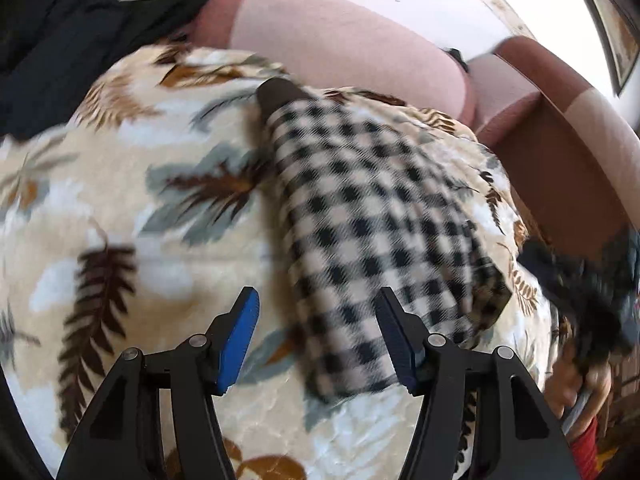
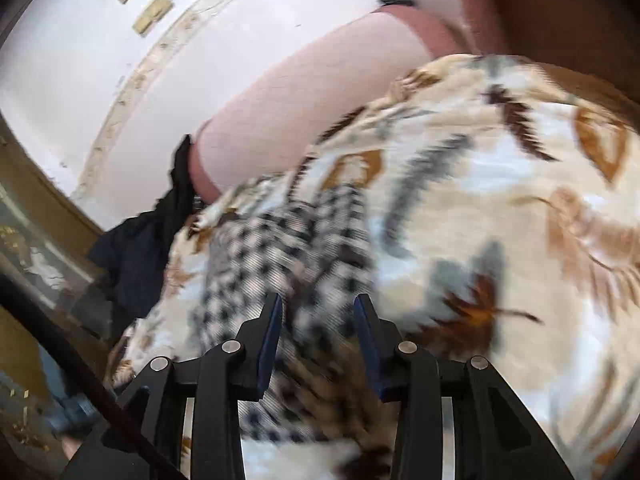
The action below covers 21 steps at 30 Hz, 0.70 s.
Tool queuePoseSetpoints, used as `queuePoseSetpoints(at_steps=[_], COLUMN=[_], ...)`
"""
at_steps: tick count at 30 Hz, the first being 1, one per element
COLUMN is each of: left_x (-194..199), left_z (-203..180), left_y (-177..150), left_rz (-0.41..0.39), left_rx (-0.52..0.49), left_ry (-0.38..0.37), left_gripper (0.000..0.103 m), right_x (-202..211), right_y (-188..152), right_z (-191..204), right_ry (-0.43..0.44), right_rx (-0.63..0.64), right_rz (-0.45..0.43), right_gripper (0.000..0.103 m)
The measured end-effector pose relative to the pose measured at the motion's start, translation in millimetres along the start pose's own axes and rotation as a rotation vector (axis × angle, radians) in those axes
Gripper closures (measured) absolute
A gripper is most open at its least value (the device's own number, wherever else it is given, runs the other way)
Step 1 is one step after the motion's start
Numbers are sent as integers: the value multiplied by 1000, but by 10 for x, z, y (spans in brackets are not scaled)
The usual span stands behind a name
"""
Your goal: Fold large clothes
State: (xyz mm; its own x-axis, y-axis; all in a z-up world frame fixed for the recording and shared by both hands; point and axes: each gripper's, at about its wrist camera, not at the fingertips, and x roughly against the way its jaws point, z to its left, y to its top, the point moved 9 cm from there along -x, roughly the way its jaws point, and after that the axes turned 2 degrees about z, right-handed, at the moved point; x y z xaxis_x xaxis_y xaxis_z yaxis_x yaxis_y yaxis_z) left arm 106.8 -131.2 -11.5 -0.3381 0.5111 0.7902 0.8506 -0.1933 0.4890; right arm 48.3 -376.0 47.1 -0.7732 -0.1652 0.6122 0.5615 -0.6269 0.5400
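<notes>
Garment: a checked garment [image 1: 372, 216] in black and cream, lying as a long narrow strip on a leaf-print blanket [image 1: 132, 208]; in the left wrist view it runs from about 11 o'clock of centre down to 6 o'clock, between the fingers.
Why it lies so: the strip shape suggests it has been folded lengthwise already, though blur hides the edges; the blanket gives a soft, wide surface to fold on.
Look: woven check, soft and thick by the drape; a dark plain end [image 1: 280, 94] at its far tip, perhaps a collar or lining; a darker plaid corner turned over at 4 o'clock.
Left gripper [image 1: 316, 340]: fingers spread wide, holding nothing, hovering over the near end of the strip, likely lined up to pinch that end.
Right gripper [image 2: 318, 340]: fingers parted with the checked cloth [image 2: 304, 240] seen between and beyond them; heavy blur, so I cannot tell whether the cloth is touched, but nothing looks pinched.
Surroundings: pink sofa back [image 1: 344, 40] at 12 o'clock; dark clothes [image 1: 60, 52] heaped at 10 o'clock, well apart from the garment, probably waiting their turn.
Stage: partway, a crosswise fold seems to be left.
</notes>
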Motion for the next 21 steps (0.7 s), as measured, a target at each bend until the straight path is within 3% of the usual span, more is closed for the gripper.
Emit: queuePoseSetpoints(at_steps=[3, 5, 8, 10, 11, 17, 21], left_x=[-58, -56, -75, -123, -153, -301, -483], left_z=[41, 60, 66, 72, 51, -195, -372], left_y=[-41, -15, 30, 49, 68, 96, -24], left_rz=[-3, -19, -42, -42, -36, -18, 16], left_rx=[24, 16, -6, -17, -20, -38, -102], left_ry=[-22, -21, -4, 5, 3, -77, -63], left_gripper=[44, 44, 44, 44, 44, 44, 44], right_x=[-440, -716, -1075, -1191, -1189, -819, -938], right_y=[109, 81, 55, 20, 31, 333, 262], right_z=[126, 174, 206, 240, 246, 144, -230], right_ry=[0, -9, -36, -28, -20, -26, -192], right_rx=[29, 56, 77, 78, 71, 48, 35], right_rz=[66, 116, 155, 181, 179, 55, 107], right_gripper=[59, 52, 51, 81, 88, 92, 92])
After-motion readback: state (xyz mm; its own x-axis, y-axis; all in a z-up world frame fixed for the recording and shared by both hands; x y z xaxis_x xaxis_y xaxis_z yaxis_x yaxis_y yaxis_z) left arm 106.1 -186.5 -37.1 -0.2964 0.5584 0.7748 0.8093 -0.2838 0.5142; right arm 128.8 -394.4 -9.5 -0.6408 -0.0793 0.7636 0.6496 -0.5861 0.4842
